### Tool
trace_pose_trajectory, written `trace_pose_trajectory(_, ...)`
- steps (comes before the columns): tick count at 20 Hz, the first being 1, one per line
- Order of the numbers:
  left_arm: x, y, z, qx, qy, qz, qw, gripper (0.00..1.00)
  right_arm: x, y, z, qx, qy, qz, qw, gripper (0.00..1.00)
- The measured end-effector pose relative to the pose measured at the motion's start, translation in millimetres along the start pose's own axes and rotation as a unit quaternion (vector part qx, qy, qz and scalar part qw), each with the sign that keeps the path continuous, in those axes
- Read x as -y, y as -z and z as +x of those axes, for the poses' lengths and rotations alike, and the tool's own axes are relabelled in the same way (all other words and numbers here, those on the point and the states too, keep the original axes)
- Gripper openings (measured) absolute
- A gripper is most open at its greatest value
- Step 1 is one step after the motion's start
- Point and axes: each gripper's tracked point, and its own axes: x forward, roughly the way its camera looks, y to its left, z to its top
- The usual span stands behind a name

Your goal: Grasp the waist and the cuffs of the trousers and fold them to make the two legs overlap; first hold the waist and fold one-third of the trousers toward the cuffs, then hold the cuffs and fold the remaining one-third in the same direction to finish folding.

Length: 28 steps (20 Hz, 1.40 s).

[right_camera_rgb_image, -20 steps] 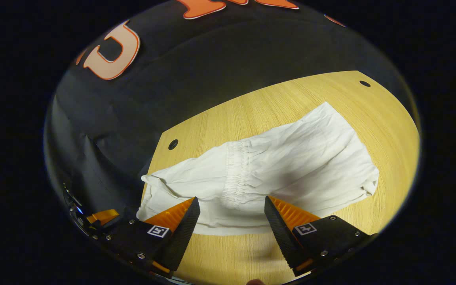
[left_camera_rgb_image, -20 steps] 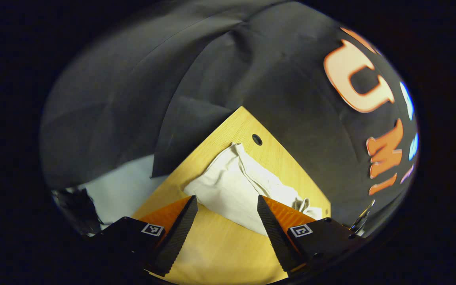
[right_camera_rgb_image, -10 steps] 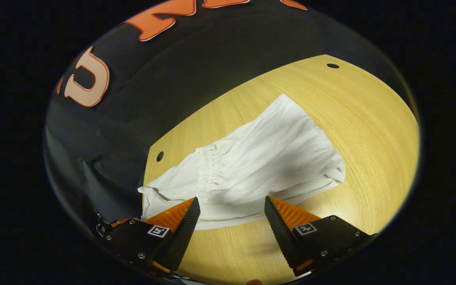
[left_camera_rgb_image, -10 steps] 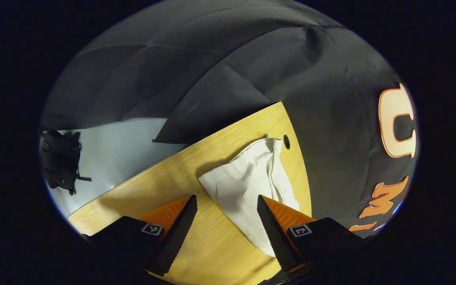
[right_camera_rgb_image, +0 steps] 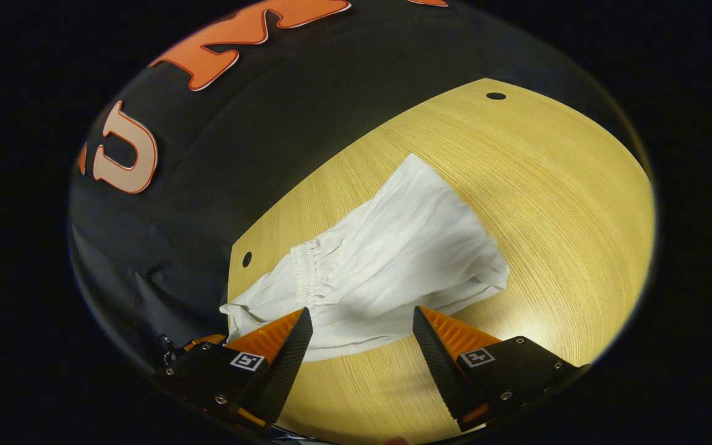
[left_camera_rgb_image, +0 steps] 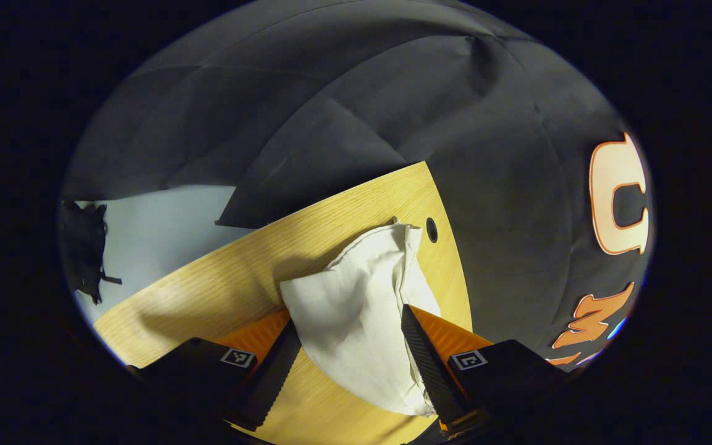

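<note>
The white crumpled cotton trousers [right_camera_rgb_image: 381, 272] are seen lying folded on the pale wooden table [right_camera_rgb_image: 554, 204], near its edge by the black cloth wall. In the left gripper view, the cloth's near corner [left_camera_rgb_image: 356, 321] is framed between the fingers of the left gripper [left_camera_rgb_image: 347, 364], which are spread wide; whether the fabric is touched cannot be told, and nothing is clamped. The right gripper [right_camera_rgb_image: 362, 355] is held just short of the trousers' near hem, its fingers equally wide apart and empty. The elastic waistband [right_camera_rgb_image: 306, 272] is seen gathered across the bundle. Judging from this, both grippers are poised for a hold on an end, so that a further third can be folded over.
</note>
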Motion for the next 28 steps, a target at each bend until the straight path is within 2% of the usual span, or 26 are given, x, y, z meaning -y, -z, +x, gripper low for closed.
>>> trace_pose_trajectory(2, 13.2, 4.1, 11.1, -0.009, 0.008, 0.001, 1.0, 0.99, 4.1, -5.5, -5.8, 0.003, -0.003, 0.004, 1.0, 0.99)
trace_pose_trajectory(3, 10.1, 5.1, 12.9, -0.011, -0.004, 0.006, 1.0, 1.0, 6.0, -6.2, -8.0, 0.003, -0.005, 0.006, 1.0, 0.99)
trace_pose_trajectory(5, 16.4, 8.7, 27.2, -0.012, 0.001, 0.007, 1.0, 0.68, 11.9, -6.3, -10.9, 0.001, -0.006, 0.01, 1.0, 0.99)
trace_pose_trajectory(6, 16.3, 15.1, 30.1, -0.022, 0.0, 0.005, 1.0, 0.72, 15.1, -6.4, -11.0, 0.0, -0.006, 0.013, 1.0, 0.99)
trace_pose_trajectory(7, 8.7, 21.4, 33.2, -0.033, -0.022, 0.004, 0.999, 0.67, 18.9, -6.2, -12.6, 0.0, -0.005, 0.016, 1.0, 0.99)
trace_pose_trajectory(9, 6.5, 22.3, 36.4, -0.033, -0.026, -0.003, 0.999, 0.15, 27.8, -6.2, -14.2, -0.002, -0.004, 0.021, 1.0, 0.98)
trace_pose_trajectory(11, 9.8, 23.5, 36.5, -0.032, -0.026, 0.008, 0.999, 0.07, 36.4, -4.8, -14.3, -0.005, -0.001, 0.021, 1.0, 0.99)
trace_pose_trajectory(14, 43.5, 16.1, 20.0, -0.012, -0.004, 0.06, 0.998, 0.04, 47.3, -8.8, -18.5, -0.008, -0.002, 0.02, 1.0, 0.99)
trace_pose_trajectory(17, 97.5, 18.9, -11.6, 0.016, 0.03, 0.123, 0.992, 0.03, 59.0, -15.1, -18.3, -0.004, -0.001, 0.01, 1.0, 0.98)
trace_pose_trajectory(20, 158.4, 34.8, -39.9, 0.03, 0.064, 0.162, 0.984, 0.03, 73.1, -26.2, -24.1, 0.008, 0.009, -0.005, 1.0, 0.98)
trace_pose_trajectory(21, 177.9, 41.8, -45.8, 0.034, 0.074, 0.178, 0.981, 0.01, 76.7, -31.6, -28.2, 0.015, 0.012, -0.012, 1.0, 0.98)
trace_pose_trajectory(24, 232.0, 72.9, -60.9, 0.039, 0.097, 0.231, 0.967, 0.04, 95.4, -53.8, -44.2, 0.038, 0.028, -0.056, 0.997, 0.98)
trace_pose_trajectory(28, 290.8, 126.7, -60.4, 0.035, 0.112, 0.302, 0.946, 0.03, 113.9, -85.8, -74.7, 0.078, 0.038, -0.115, 0.99, 0.98)
